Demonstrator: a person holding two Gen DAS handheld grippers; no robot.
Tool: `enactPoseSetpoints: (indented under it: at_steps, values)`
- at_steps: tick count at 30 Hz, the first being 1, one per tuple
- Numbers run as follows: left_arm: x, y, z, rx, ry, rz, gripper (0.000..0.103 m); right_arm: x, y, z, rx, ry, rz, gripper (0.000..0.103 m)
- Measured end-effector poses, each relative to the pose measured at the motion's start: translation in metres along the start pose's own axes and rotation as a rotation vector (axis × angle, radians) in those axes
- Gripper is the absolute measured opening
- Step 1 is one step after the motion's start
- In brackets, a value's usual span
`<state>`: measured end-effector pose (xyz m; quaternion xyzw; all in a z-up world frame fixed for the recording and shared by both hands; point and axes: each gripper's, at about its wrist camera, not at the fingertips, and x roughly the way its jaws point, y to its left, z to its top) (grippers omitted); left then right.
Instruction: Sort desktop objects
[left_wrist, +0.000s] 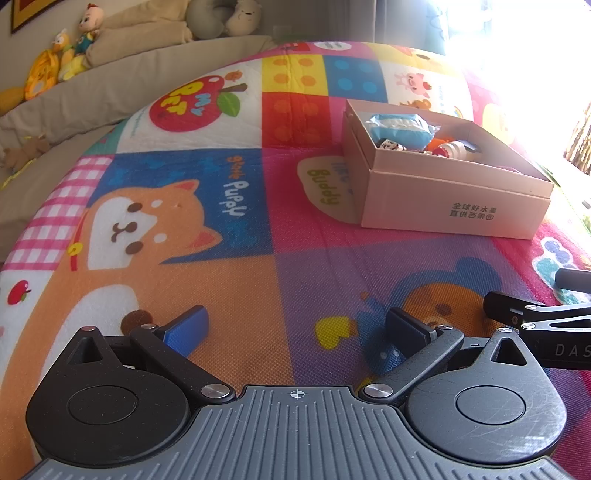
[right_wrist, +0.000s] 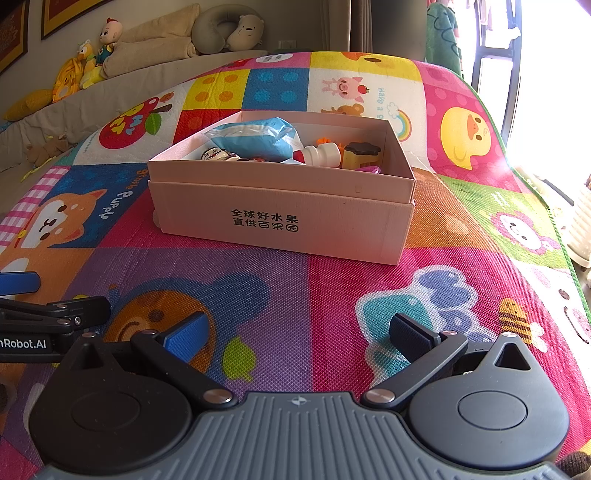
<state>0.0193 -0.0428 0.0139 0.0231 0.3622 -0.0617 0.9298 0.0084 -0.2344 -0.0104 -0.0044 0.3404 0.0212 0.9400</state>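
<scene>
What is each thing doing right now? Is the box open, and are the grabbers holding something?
Pink cardboard box: open, no lid on, toys inside.
Blue-and-white plastic packet: lying in the box.
White toy bottle with red tip: on its side in the box.
Left gripper: open, holding nothing.
Right gripper: open, holding nothing.
Colourful cartoon play mat: spread flat under the box.

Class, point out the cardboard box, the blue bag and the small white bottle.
cardboard box (right_wrist: 288, 218): right wrist view, front wall.
blue bag (right_wrist: 255, 138): right wrist view, its middle.
white bottle (right_wrist: 323, 155): right wrist view, its body.
</scene>
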Motion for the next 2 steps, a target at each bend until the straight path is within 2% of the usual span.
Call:
enactPoseSetpoints:
  at_steps: [2]
  values:
    - [0.0002,0.0003,0.0004,0.001,0.001,-0.001,0.103,0.0000,0.0000,0.0000,0.000,0.000,0.000,0.103]
